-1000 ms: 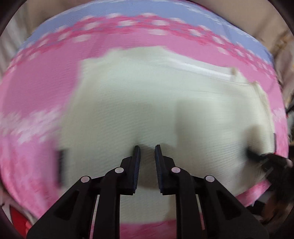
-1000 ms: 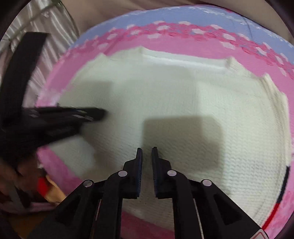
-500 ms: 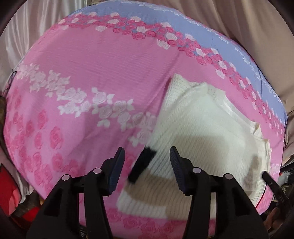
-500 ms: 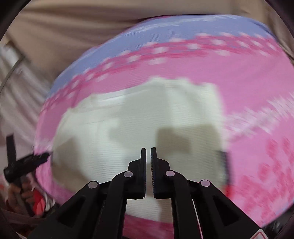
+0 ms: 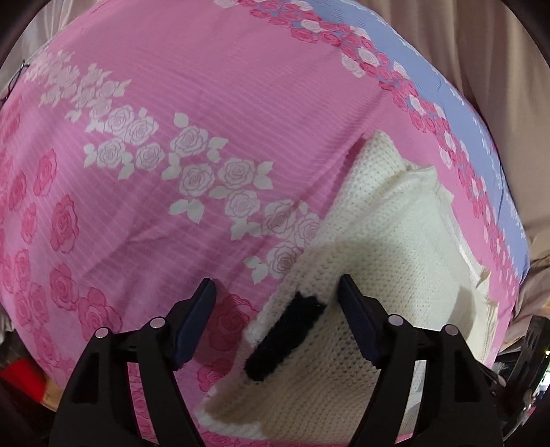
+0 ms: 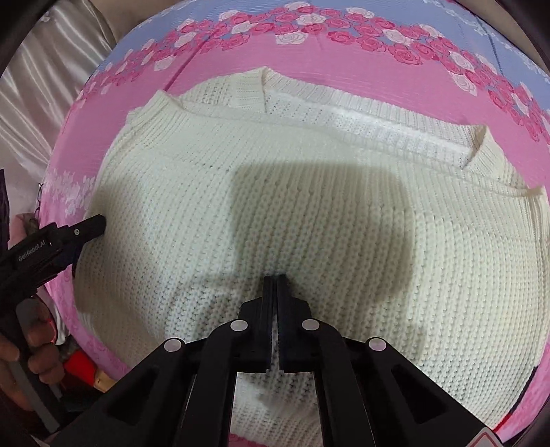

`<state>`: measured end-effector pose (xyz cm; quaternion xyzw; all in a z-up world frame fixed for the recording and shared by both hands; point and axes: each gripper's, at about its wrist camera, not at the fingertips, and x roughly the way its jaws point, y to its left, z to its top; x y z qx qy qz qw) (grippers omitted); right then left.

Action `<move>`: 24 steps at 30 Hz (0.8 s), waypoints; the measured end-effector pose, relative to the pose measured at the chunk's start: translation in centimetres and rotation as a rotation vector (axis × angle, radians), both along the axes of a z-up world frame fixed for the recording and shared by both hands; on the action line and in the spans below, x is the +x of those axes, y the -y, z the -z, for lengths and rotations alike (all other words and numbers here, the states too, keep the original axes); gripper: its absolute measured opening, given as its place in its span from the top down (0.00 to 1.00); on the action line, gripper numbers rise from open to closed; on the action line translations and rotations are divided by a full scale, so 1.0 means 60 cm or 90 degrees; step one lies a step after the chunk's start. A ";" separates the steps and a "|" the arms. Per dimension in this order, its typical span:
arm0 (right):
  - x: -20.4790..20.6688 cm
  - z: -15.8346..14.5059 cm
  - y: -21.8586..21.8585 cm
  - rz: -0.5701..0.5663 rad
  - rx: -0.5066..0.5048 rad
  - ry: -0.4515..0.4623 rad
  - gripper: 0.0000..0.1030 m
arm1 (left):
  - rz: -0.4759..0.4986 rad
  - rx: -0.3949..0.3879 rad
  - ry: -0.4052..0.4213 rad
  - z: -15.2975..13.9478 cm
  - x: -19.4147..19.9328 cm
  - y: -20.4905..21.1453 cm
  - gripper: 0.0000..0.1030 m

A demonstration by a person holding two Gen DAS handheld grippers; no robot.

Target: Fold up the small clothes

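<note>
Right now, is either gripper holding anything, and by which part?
The left gripper is open at the cream sweater's edge, holding nothing. The right gripper looks closed over the sweater's middle; whether it pinches knit cannot be told.

The supporting surface is a bed covered by a pink sheet [image 5: 213, 103] printed with white and dark-pink roses; a pale blue band [image 6: 309, 8] with a rose border runs along its far edge. A cream knitted sweater [image 6: 309, 206] lies flat and folded directly on the sheet. The sweater bears one black patch [image 5: 285, 337] near its edge.
</note>
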<state>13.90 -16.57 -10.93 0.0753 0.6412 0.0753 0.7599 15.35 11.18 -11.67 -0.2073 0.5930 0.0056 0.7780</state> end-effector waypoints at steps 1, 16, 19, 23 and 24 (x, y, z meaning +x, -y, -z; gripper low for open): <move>0.001 0.002 0.003 -0.001 -0.001 0.002 1.00 | 0.003 0.004 0.002 0.000 0.001 0.004 0.29; -0.077 -0.039 0.096 0.183 0.161 0.002 0.72 | 0.245 -0.088 0.124 -0.170 -0.027 0.180 0.85; -0.136 -0.052 0.166 0.247 0.128 0.023 0.71 | 0.367 -0.099 0.131 -0.186 -0.043 0.302 0.86; -0.220 -0.053 0.269 0.367 0.133 0.042 0.70 | 0.495 -0.045 0.114 -0.140 -0.071 0.447 0.86; -0.234 -0.053 0.286 0.385 0.133 0.047 0.70 | 0.517 -0.027 0.097 -0.121 -0.074 0.473 0.86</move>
